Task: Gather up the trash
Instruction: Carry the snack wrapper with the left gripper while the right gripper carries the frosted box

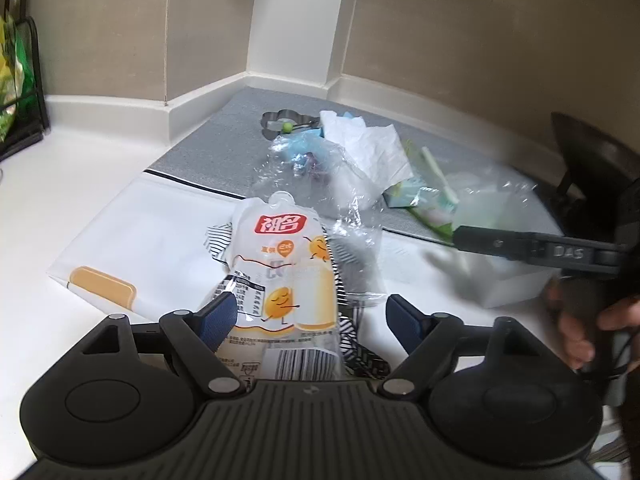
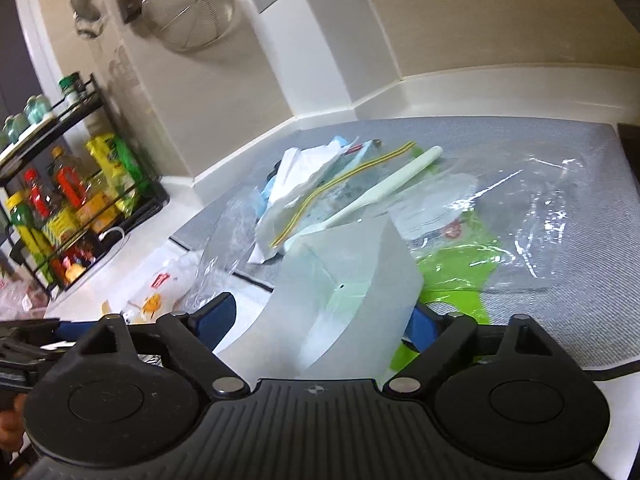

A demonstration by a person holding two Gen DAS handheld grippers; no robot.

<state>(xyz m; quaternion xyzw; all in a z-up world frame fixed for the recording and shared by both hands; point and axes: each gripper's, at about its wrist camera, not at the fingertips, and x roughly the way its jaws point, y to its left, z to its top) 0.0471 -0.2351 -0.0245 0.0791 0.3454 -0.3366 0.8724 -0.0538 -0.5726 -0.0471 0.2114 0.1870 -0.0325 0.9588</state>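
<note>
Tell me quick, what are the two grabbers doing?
Left gripper: open, white drink pouch between its fingers, not pinched.
Right gripper: open, white bag sitting between its fingers.

One drink pouch (image 1: 286,276), one crumpled tissue (image 1: 368,142), one white toothbrush (image 2: 394,180), one wire strainer (image 2: 188,6), two tools (image 1: 308,316).

Soft daylight, fisheye warp, blurred edges

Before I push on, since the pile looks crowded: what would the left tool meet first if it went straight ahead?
Most likely the white drink pouch, which already lies between the open left tool pads. Crinkled clear plastic sits just beyond; depth is hard to judge.
</note>
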